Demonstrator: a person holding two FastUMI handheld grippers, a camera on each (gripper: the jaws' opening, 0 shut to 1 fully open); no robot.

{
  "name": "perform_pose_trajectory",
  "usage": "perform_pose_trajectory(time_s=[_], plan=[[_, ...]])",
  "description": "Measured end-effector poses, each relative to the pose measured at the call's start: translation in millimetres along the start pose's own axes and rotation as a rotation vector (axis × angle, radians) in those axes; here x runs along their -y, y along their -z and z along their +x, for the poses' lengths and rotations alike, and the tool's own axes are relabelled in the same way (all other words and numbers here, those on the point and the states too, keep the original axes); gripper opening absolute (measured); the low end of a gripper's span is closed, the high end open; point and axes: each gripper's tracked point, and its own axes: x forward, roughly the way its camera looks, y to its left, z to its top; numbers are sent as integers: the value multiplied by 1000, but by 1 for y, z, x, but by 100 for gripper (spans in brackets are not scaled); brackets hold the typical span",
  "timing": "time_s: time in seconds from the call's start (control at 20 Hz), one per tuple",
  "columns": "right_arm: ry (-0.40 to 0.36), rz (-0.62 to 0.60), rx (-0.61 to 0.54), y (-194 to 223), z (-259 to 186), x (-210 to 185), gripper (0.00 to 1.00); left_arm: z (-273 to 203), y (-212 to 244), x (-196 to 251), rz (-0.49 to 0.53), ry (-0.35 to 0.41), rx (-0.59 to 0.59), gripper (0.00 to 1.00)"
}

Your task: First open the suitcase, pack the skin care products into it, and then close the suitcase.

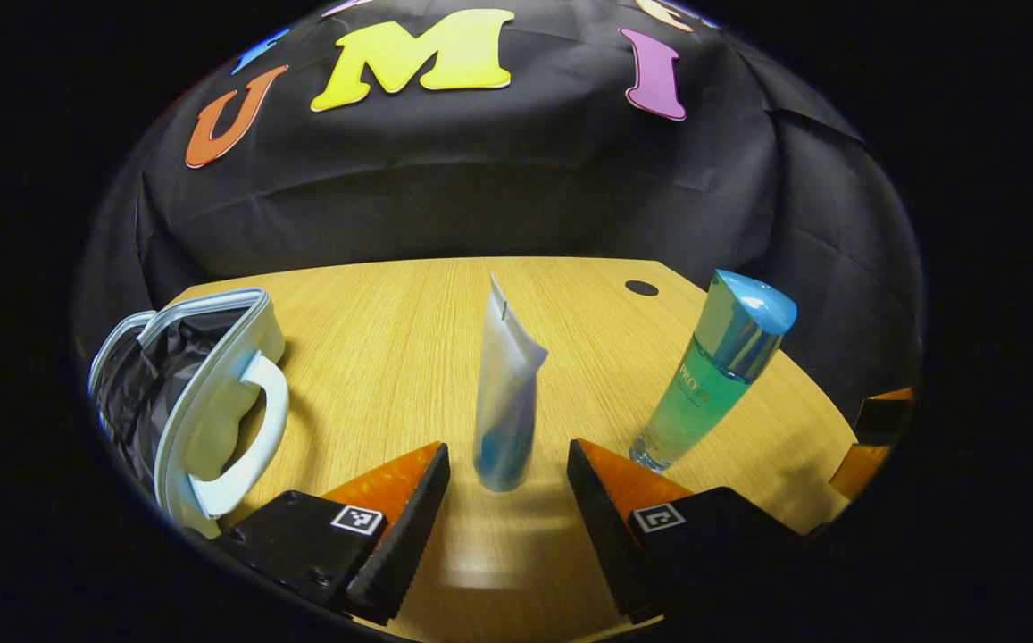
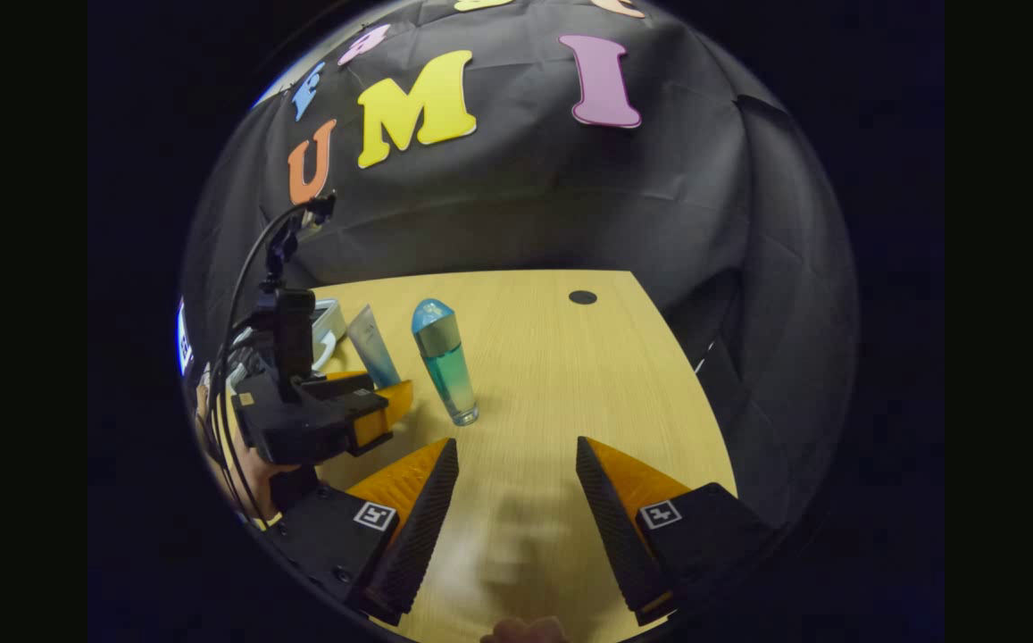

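In the left gripper view, the left gripper (image 1: 509, 478) is held wide, the upright tube (image 1: 505, 402) standing between its fingertips, not yet pressed. The suitcase (image 1: 190, 402) is seen open to its left, the bottle (image 1: 712, 375) to its right. The tube is best pinched low and squarely.

In the right gripper view, the right gripper (image 2: 516, 473) is spread wide over bare table (image 2: 570, 357); the bottle stands ahead-left.
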Motion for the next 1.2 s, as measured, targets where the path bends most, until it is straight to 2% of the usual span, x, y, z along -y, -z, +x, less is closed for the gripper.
perform_pose_trajectory(time_s=[0.1, 0.15, 0.2, 0.25, 0.3, 0.35, 0.55, 0.8, 0.95, 1.05, 1.15, 1.2], plan=[[2, 14, -7, 2, 7, -1, 80, 3, 6, -3, -1, -1, -19, 82], [1, 14, -9, 2, 12, -4, 80, 3, 7, -3, -8, 3, -21, 75], [-1, 11, -10, 1, 19, -6, 80, 4, 7, -4, -21, 3, -18, 63], [-11, 2, -7, 1, 27, -13, 80, 5, 6, -5, -18, 4, -18, 46], [-19, -1, -9, 1, 31, -16, 80, 5, 6, -5, -9, 5, -19, 51], [-26, -2, -12, 3, 35, -19, 80, 6, 5, -4, 2, 10, -20, 45], [-69, -13, -15, 0, 60, -35, 79, 3, 4, -4, -25, 51, -29, 41], [-132, -40, -18, -6, 84, -59, 80, -23, -21, -14, 21, 52, 18, 37], [-165, -29, -25, -12, 99, -73, 79, -38, -34, -22, -18, 49, 35, 36], [-160, -14, -32, -10, 111, -75, 70, -51, -42, -31, -61, 43, 34, 36], [-144, 9, -45, -8, 117, -72, 68, -62, -47, -43, -81, 28, 36, 36], [-137, 21, -50, -8, 120, -71, 62, -68, -50, -49, -83, 14, 38, 37]])
